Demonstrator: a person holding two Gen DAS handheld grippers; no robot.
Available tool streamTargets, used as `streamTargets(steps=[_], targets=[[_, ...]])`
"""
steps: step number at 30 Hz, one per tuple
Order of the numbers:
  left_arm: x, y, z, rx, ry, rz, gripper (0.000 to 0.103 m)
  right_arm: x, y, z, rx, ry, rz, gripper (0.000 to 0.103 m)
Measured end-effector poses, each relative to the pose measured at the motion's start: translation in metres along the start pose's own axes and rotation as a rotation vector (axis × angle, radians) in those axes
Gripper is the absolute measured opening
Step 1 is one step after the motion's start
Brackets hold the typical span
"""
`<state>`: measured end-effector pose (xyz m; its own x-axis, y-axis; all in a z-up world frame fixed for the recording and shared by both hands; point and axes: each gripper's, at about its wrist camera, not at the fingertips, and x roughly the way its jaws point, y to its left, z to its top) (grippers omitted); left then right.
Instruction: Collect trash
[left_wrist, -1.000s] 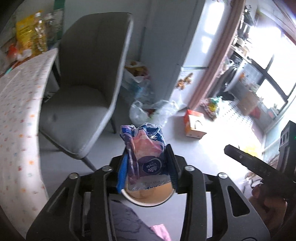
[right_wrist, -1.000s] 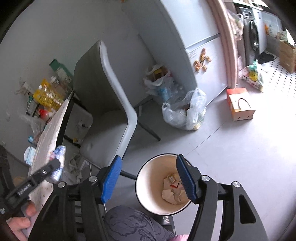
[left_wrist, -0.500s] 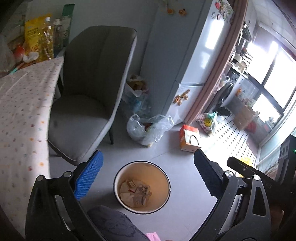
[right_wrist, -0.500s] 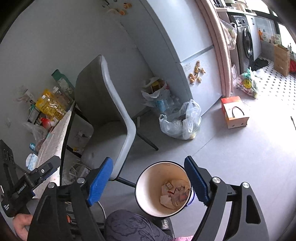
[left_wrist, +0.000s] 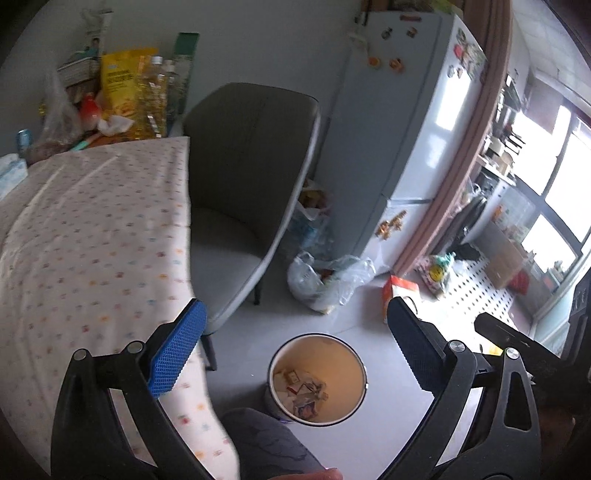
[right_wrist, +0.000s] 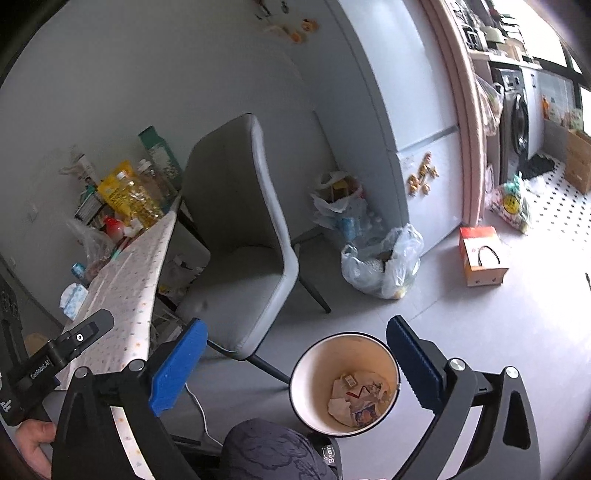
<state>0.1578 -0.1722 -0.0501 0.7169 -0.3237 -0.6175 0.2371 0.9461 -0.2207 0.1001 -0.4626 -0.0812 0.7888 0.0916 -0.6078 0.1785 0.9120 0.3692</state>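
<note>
Both grippers hang above the floor with nothing between their blue pads. The left gripper (left_wrist: 295, 343) is spread wide, and the round trash bin (left_wrist: 317, 380) sits low in the centre of its view, on the grey floor, holding crumpled paper and wrappers (left_wrist: 304, 393). The right gripper (right_wrist: 297, 363) is likewise spread wide, with the same bin (right_wrist: 345, 382) at lower centre between its fingers and below them. The dotted tablecloth (left_wrist: 92, 240) fills the left side of the left view, the grey chair (left_wrist: 243, 192) stands at centre, and a clear plastic bag (left_wrist: 328, 282) lies on the floor near the white fridge (left_wrist: 399, 122).
</note>
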Motion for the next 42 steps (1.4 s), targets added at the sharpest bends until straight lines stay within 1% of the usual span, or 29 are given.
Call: streamTargets(steps=[7, 10, 15, 18, 20, 23, 26, 30, 37, 42], targets=[[-0.04, 0.027, -0.002, -0.023, -0.051, 0.046, 0.097, -0.012, 0.036, -0.001, -0.063, -0.011, 0.038, 0.096], [-0.062, 0.041, -0.003, -0.038, -0.088, 0.065, 0.097, -0.018, 0.053, -0.001, -0.092, -0.016, 0.04, 0.096], [-0.092, 0.058, -0.007, -0.035, -0.123, 0.106, 0.097, -0.034, 0.086, -0.003, -0.153, -0.047, 0.055, 0.095], [-0.111, 0.07, -0.012, -0.046, -0.143, 0.139, 0.097, -0.043, 0.104, -0.007, -0.189, -0.063, 0.07, 0.095], [-0.128, 0.079, -0.016, -0.056, -0.167, 0.179, 0.097, -0.049, 0.116, -0.01, -0.209, -0.069, 0.087, 0.095], [-0.15, 0.089, -0.024, -0.054, -0.206, 0.206, 0.097, -0.057, 0.133, -0.016, -0.244, -0.076, 0.117, 0.095], [-0.169, 0.098, -0.032, -0.041, -0.228, 0.254, 0.097, -0.064, 0.145, -0.024, -0.249, -0.061, 0.175, 0.095], [-0.191, 0.11, -0.04, -0.072, -0.257, 0.279, 0.097, -0.073, 0.161, -0.038, -0.281, -0.059, 0.202, 0.095], [-0.215, 0.121, -0.05, -0.076, -0.27, 0.318, 0.097, -0.081, 0.173, -0.053, -0.322, -0.065, 0.224, 0.095], [-0.222, 0.126, -0.053, -0.083, -0.275, 0.325, 0.097, -0.084, 0.179, -0.058, -0.333, -0.065, 0.237, 0.095]])
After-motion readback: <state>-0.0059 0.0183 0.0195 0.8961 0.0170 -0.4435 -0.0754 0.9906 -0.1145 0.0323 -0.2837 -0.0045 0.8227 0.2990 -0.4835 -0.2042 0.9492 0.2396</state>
